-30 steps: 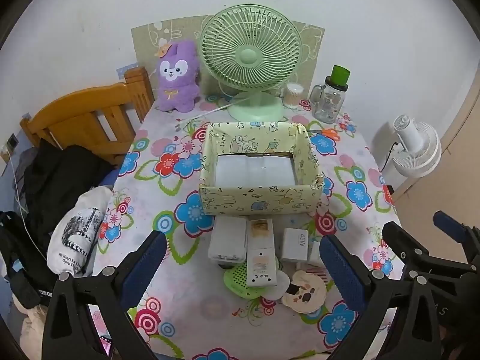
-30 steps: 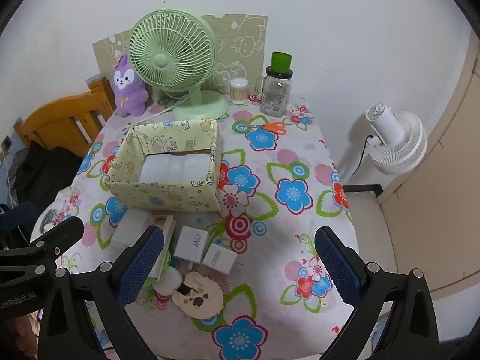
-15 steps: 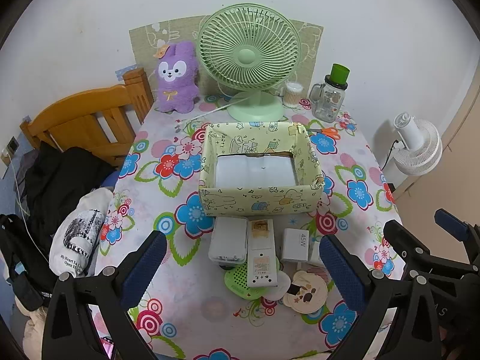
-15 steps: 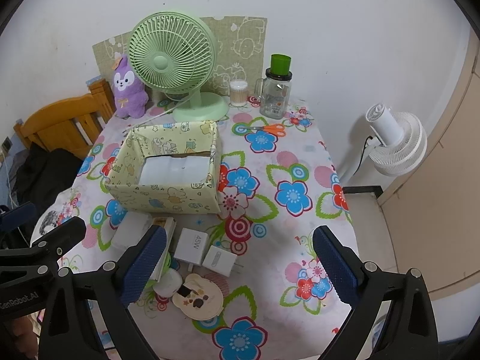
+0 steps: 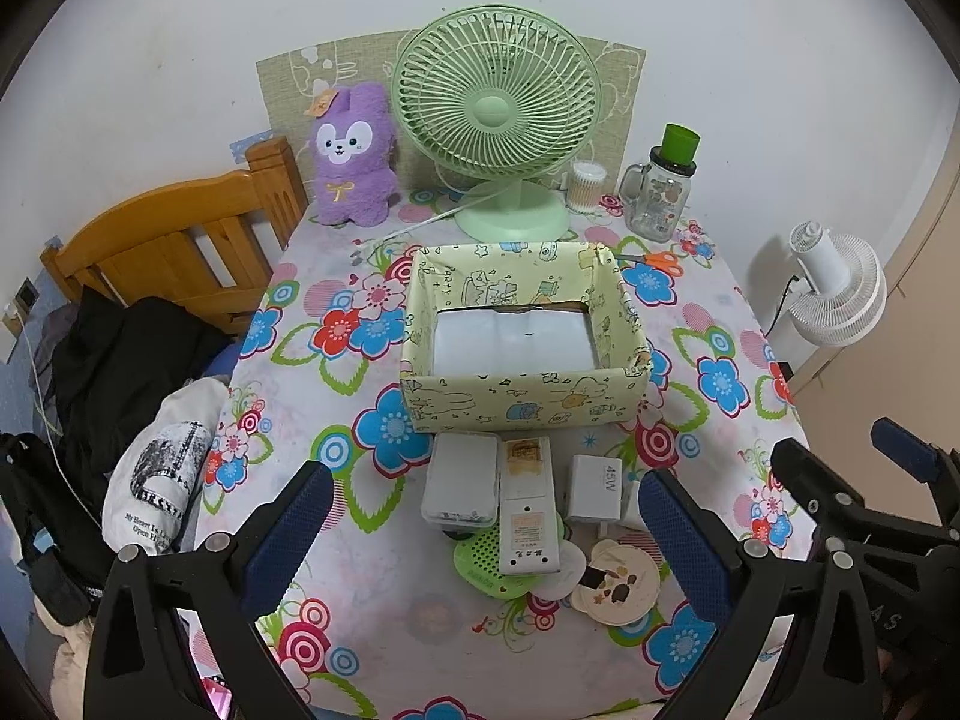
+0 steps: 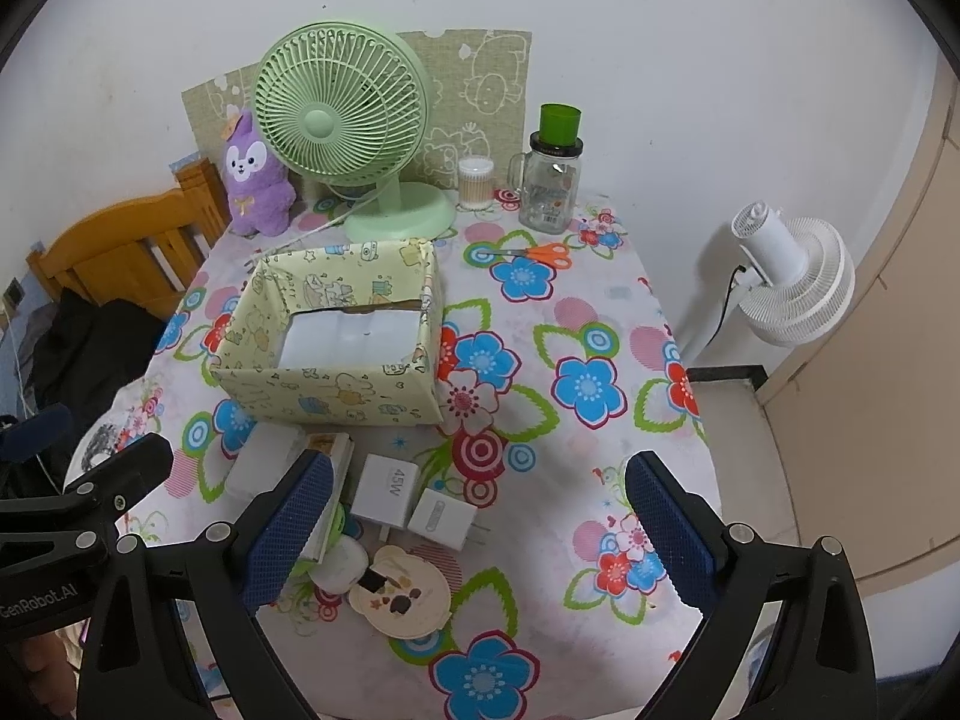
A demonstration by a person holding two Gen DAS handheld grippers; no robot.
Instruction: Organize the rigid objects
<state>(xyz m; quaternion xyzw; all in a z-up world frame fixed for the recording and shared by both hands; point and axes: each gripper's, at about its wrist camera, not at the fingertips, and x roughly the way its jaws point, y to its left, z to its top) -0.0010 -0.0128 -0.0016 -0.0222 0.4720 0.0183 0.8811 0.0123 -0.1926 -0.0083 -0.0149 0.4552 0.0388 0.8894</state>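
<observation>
A yellow patterned box (image 5: pixel 522 405) stands open mid-table, white inside; it also shows in the right wrist view (image 6: pixel 336 393). In front of it lie a white case (image 5: pixel 461 483), a white remote (image 5: pixel 528 507), a 45W charger (image 5: pixel 596 486), a green round disc (image 5: pixel 480 561) and a round bear card (image 5: pixel 615 579). The right wrist view shows the 45W charger (image 6: pixel 386 489), a second white charger (image 6: pixel 441 519) and the bear card (image 6: pixel 401 597). My left gripper (image 5: pixel 480 531) is open and empty above the items. My right gripper (image 6: pixel 477 525) is open and empty.
A green desk fan (image 5: pixel 495 114), purple plush (image 5: pixel 354 156), cotton swab jar (image 5: pixel 587 186), glass jar with green lid (image 5: pixel 660 189) and orange scissors (image 5: pixel 654 261) stand at the back. A wooden chair (image 5: pixel 174 240) with clothes is left; a white floor fan (image 6: pixel 792 276) is right.
Both grippers have drawn back and risen slightly, so the table looks a little farther. Nothing on the table has moved.
</observation>
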